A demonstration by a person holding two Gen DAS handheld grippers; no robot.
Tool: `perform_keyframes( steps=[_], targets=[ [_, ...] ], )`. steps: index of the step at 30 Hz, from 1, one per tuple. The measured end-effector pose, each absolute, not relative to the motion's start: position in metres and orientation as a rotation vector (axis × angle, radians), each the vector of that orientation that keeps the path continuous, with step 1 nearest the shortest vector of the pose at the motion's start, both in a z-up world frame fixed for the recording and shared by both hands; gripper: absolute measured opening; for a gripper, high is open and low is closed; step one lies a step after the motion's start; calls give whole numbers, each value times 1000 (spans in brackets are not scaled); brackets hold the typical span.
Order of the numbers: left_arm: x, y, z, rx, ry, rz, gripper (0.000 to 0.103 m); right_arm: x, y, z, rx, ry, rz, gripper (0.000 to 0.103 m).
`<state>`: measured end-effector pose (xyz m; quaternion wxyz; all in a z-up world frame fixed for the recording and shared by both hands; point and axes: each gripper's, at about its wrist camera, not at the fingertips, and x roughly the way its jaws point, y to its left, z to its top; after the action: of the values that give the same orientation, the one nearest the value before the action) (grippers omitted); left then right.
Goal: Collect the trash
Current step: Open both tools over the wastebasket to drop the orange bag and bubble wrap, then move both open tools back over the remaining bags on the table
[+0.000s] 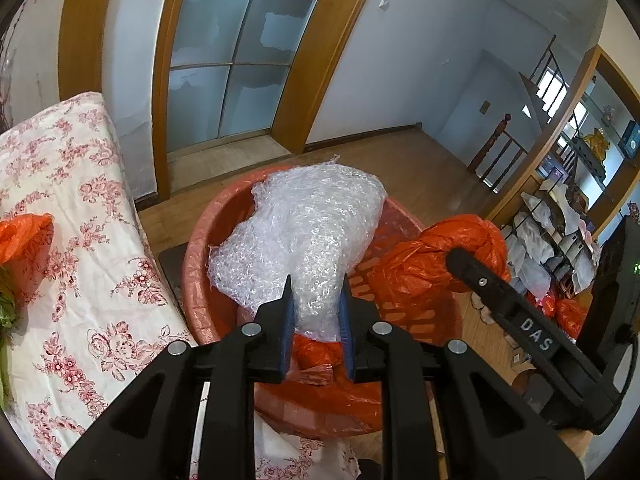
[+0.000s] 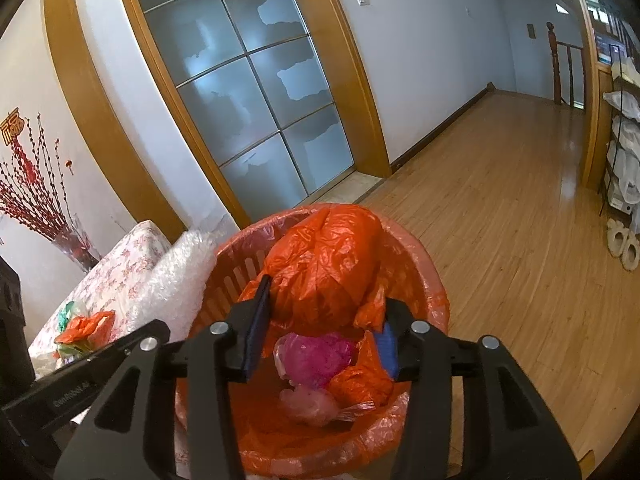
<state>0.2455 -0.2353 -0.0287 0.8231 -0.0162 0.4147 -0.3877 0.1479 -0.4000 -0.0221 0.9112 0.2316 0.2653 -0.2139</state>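
A red slatted bin (image 1: 196, 248) with a red liner stands on the floor beside a floral-covered seat. A clear wad of bubble wrap (image 1: 304, 232) lies across the bin's top, and my left gripper (image 1: 317, 280) is shut on its near end. The right gripper (image 2: 326, 292) is shut on a crumpled orange plastic bag (image 2: 320, 256) over the bin (image 2: 434, 280). One of its fingers (image 1: 480, 280) shows against that bag (image 1: 432, 264) in the left wrist view. Inside the bin lie a magenta bag (image 2: 316, 356) and a pale pink bag (image 2: 308, 400).
The floral cloth (image 1: 80, 200) at the left carries another orange bag (image 1: 24, 236) and green scraps. A frosted glass door (image 1: 236, 60) is behind the bin. Wooden floor (image 2: 500, 208) stretches right to a shelf of bags (image 1: 552, 232), slippers (image 2: 622, 248) and a stair rail.
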Motion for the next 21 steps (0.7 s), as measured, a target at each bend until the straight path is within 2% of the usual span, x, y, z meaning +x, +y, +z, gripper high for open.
perform_keyframes(
  steps=[1, 3, 4, 14, 21],
  targets=[
    [247, -234, -30, -37, 885, -819, 27, 148, -400, -22, 476, 547, -441, 50],
    [247, -231, -31, -46, 887, -813, 43, 147, -399, -21, 470, 546, -439, 53],
    [248, -229, -31, -52, 886, -807, 45, 146, -399, -21, 467, 546, -439, 55],
    [254, -179, -28, -32, 853, -662, 59, 144, -384, -12, 417, 536, -454, 72],
    [245, -131, -19, 10, 790, -548, 69, 152, -351, -4, 340, 550, -401, 75]
  ],
)
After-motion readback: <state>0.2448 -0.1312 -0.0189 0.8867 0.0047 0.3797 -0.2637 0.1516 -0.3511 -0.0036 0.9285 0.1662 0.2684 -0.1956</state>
